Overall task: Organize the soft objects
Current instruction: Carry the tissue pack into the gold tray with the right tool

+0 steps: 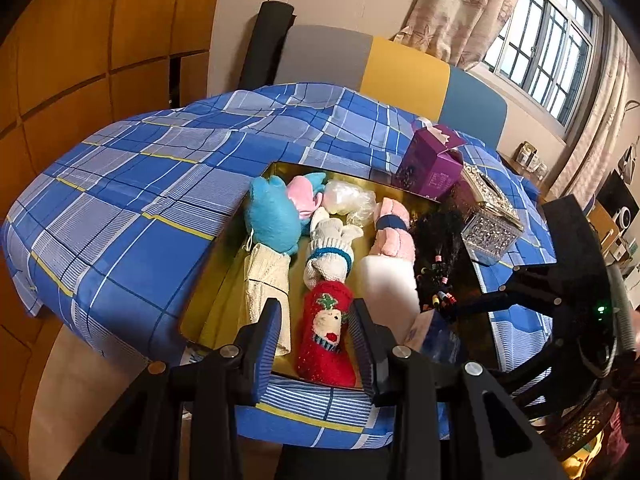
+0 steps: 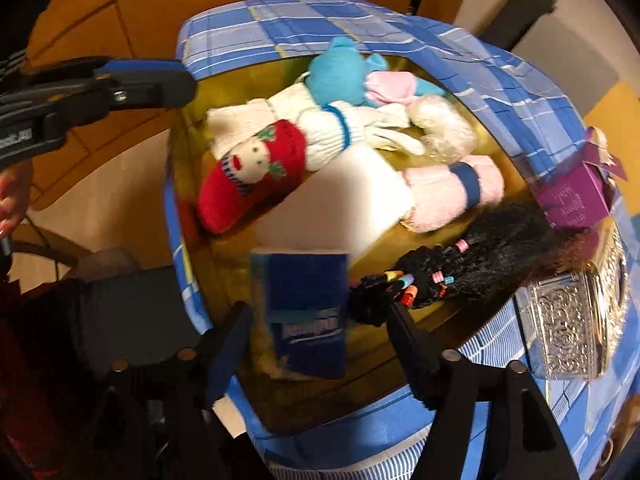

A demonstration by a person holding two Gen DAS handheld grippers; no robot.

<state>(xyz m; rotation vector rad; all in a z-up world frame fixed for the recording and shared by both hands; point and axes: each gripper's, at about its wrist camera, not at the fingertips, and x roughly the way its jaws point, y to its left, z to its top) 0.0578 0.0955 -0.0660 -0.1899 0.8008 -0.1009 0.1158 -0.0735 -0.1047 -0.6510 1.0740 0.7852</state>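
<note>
A gold tray (image 1: 224, 280) on the checked bedspread holds several soft things. Among them are a red Christmas sock (image 1: 326, 332), a white glove (image 1: 328, 252), a cream knit cloth (image 1: 264, 280), a blue plush (image 1: 272, 212), a pink fuzzy sock (image 1: 392, 232) and a black beaded hairpiece (image 2: 472, 264). My left gripper (image 1: 316, 308) hovers open over the red sock and grips nothing; the right wrist view shows it (image 2: 176, 80) above the tray's edge. My right gripper (image 2: 318, 312) is open around a blue tissue packet (image 2: 308, 312) lying in the tray, with its pads clear of the packet.
A purple box (image 2: 572, 196) and an ornate silver box (image 2: 568, 328) stand on the bedspread (image 1: 120, 208) beside the tray. A wooden wardrobe, a padded headboard (image 1: 400, 68) and a curtained window surround the bed. A person's hand (image 2: 12, 196) shows at the left edge.
</note>
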